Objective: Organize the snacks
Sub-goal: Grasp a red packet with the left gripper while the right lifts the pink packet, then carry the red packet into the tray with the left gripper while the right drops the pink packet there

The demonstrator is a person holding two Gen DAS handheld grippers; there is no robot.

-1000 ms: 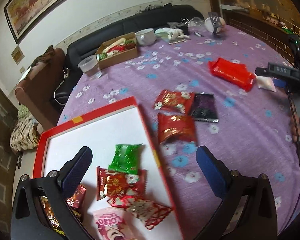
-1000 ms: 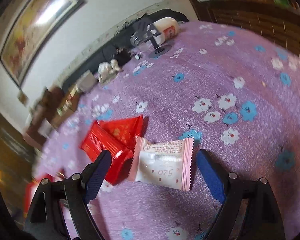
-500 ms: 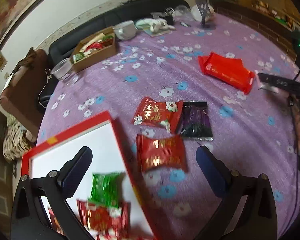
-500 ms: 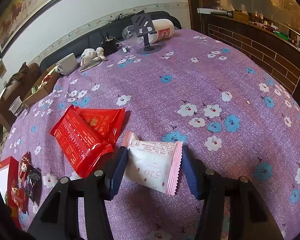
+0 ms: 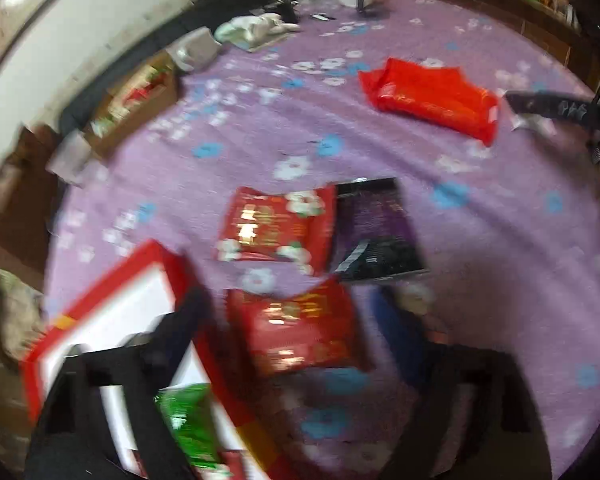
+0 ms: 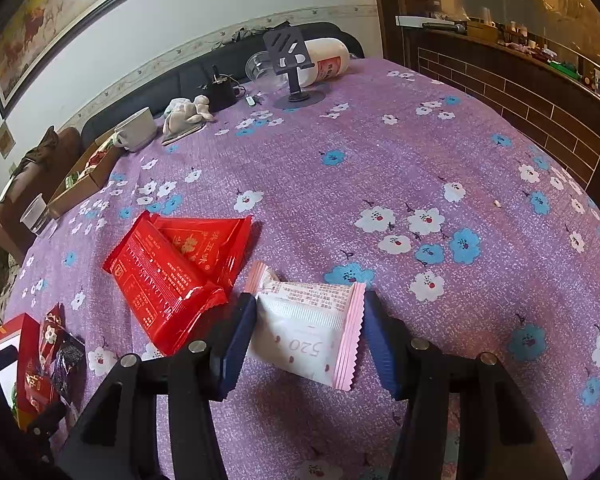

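Now pink-white packet [image 6: 306, 330] clamped in right claw [image 6: 308, 340].

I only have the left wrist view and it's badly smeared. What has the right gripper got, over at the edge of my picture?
Observer: The right gripper is shut on a white packet with pink edges, printed 520.
Operator: Is the big red thing beside it one packet?
Observer: Two. A red packet lies over a second red packet.
Operator: Do they touch the white one?
Observer: No contact shows. One finger of the right gripper stands between the upper red packet's end and the white packet.
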